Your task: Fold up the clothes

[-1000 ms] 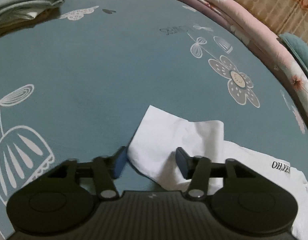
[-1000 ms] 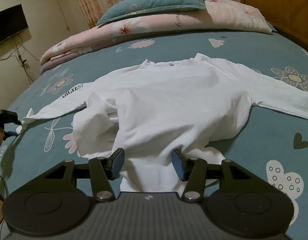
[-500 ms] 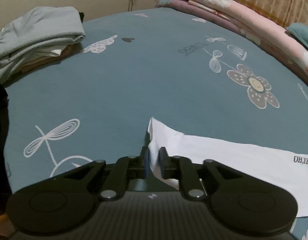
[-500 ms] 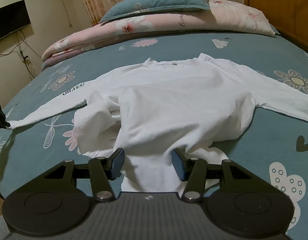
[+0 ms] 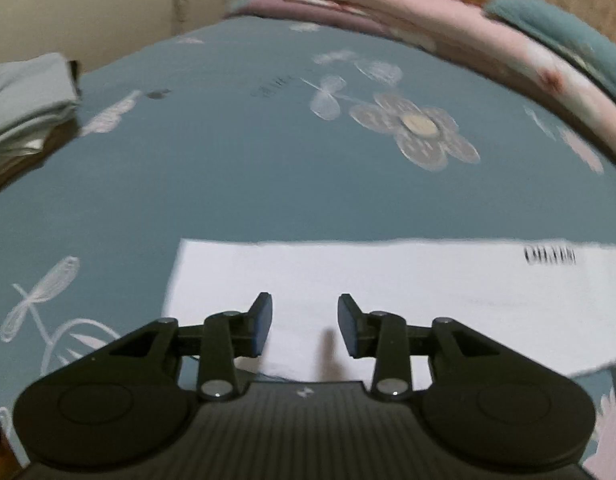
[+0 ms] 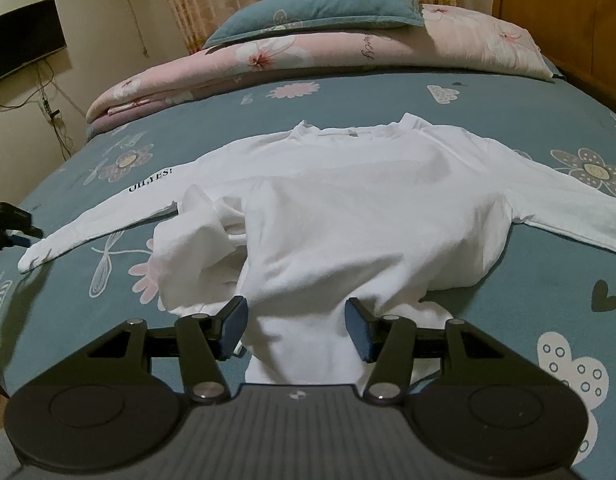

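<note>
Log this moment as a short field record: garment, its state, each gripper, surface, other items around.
garment: white long-sleeved shirt, lettering on one sleeve
state: spread with both sleeves out, lower body bunched, not folded
left gripper: open, above the lettered sleeve, holding nothing
right gripper: open, at the bunched hem
surface: teal flowered bedsheet
nearby: pink quilt, teal pillow, folded clothes stack

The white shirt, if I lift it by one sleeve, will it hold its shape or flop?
Probably flop: the shirt already lies bunched and creased at the hem. It looks thin and light. The sleeve would likely drag the body across the bedsheet.
</note>
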The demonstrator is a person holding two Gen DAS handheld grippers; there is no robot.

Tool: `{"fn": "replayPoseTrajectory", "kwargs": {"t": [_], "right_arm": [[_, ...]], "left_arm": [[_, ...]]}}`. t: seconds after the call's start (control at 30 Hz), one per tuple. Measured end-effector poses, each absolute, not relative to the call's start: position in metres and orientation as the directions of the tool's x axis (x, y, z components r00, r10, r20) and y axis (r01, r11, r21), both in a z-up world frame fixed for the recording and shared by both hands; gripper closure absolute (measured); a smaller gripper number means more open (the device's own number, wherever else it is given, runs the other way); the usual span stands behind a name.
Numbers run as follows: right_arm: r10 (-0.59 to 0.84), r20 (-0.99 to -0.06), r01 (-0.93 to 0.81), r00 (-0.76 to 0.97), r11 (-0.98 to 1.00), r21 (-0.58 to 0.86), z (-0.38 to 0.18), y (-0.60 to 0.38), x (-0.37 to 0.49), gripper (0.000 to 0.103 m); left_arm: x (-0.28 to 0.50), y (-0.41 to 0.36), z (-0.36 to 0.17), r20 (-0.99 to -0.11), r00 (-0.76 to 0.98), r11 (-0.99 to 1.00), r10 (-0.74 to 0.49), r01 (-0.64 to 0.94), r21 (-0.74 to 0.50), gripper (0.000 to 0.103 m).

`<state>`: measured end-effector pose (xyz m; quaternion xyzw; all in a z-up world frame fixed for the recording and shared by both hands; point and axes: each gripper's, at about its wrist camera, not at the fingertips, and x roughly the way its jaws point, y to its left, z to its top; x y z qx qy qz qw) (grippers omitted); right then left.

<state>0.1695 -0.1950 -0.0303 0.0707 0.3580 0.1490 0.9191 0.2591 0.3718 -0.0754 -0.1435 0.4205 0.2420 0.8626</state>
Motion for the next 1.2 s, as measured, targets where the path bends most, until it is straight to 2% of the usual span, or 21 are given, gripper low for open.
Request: {"fn": "replayPoseTrajectory", "kwargs": {"t": [0.1, 0.2, 0.4, 0.5, 0.73, 0.77, 0.83, 0.87, 1.07, 1.2], "right_arm": [[0.321, -0.636, -0.217, 0.702, 0.947, 0.238, -0.030, -0.199, 0.169, 0.044], [0.317, -0.635, -0.211, 0.704, 0.948, 0.240, -0.029, -0.203, 0.168, 0.044], [0.312, -0.618, -0.192, 0.721, 0.948, 0.254, -0.022, -0.215, 0.164, 0.044], [0.301, -0.602, -0.176, 0.740, 0.950, 0.258, -0.015, -0.223, 0.158, 0.043], [0.291, -0.572, -0.139, 0.767, 0.946, 0.294, 0.005, -0.248, 0.141, 0.041], [0.291, -0.569, -0.135, 0.770, 0.944, 0.300, 0.007, -0.251, 0.138, 0.041], [0.301, -0.564, -0.131, 0.769, 0.938, 0.321, 0.008, -0.257, 0.131, 0.037], [0.311, -0.562, -0.132, 0.766, 0.933, 0.336, 0.006, -0.259, 0.128, 0.037], [0.347, -0.569, -0.128, 0.745, 0.913, 0.387, -0.008, -0.269, 0.116, 0.036], [0.376, -0.576, -0.123, 0.726, 0.895, 0.429, -0.020, -0.276, 0.115, 0.036]], "left_arm": [[0.265, 0.371, -0.093, -0.830, 0.487, 0.837, 0.273, -0.546, -0.045, 0.065], [0.265, 0.369, -0.097, -0.835, 0.458, 0.835, 0.305, -0.551, 0.003, 0.054], [0.261, 0.342, -0.073, -0.837, 0.440, 0.858, 0.325, -0.509, 0.066, 0.058], [0.258, 0.313, -0.053, -0.832, 0.486, 0.903, 0.268, -0.428, 0.041, 0.058], [0.239, 0.201, -0.003, -0.792, 0.605, 0.992, 0.088, -0.129, 0.011, 0.050], [0.234, 0.184, 0.003, -0.784, 0.618, 0.996, 0.053, -0.086, -0.001, 0.048], [0.223, 0.148, 0.012, -0.768, 0.640, 1.000, -0.012, 0.006, -0.011, 0.032], [0.217, 0.130, 0.014, -0.763, 0.646, 0.999, -0.041, 0.049, -0.012, 0.029], [0.184, 0.048, 0.007, -0.754, 0.631, 0.968, -0.181, 0.249, -0.024, 0.028], [0.184, 0.020, -0.012, -0.747, 0.637, 0.967, -0.191, 0.251, -0.033, 0.029]]}}
